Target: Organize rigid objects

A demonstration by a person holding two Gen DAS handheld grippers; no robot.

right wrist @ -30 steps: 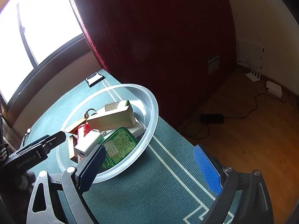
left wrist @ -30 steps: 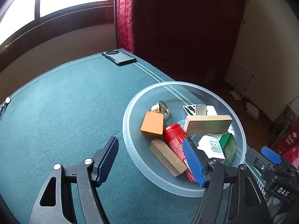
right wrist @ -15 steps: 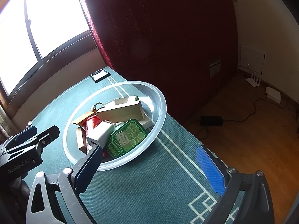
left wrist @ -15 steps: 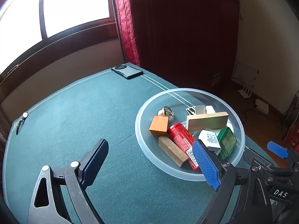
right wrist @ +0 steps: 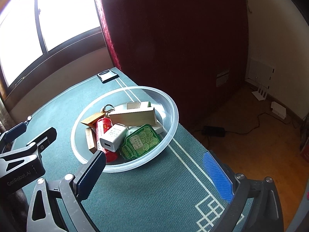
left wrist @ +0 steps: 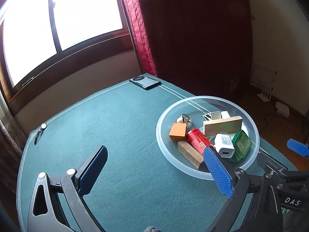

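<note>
A clear plastic bowl (left wrist: 197, 102) (right wrist: 170, 104) sits on the green table mat. It holds a red can (left wrist: 197, 140) (right wrist: 103, 127), a white charger (left wrist: 224, 145) (right wrist: 113, 137), a green tin (left wrist: 241, 145) (right wrist: 141, 141), a long pale wood block (left wrist: 222, 125) (right wrist: 133, 117), an orange block (left wrist: 177, 131), a brown block (left wrist: 190, 152) and a key ring (left wrist: 184, 118). My left gripper (left wrist: 156, 170) hangs open in front of the bowl's left side, holding nothing. Open and empty too, my right gripper (right wrist: 154, 176) is at the bowl's near right.
A dark phone (left wrist: 144, 82) (right wrist: 107, 75) lies at the mat's far edge under the window. A wristwatch (left wrist: 39, 132) rests at the mat's left corner. To the right the table ends above a wooden floor with a cable (right wrist: 256, 123). A red curtain (left wrist: 139, 29) hangs behind.
Both grippers have pulled back and risen from the bowl, which now looks smaller and farther off. The objects inside have not moved.
</note>
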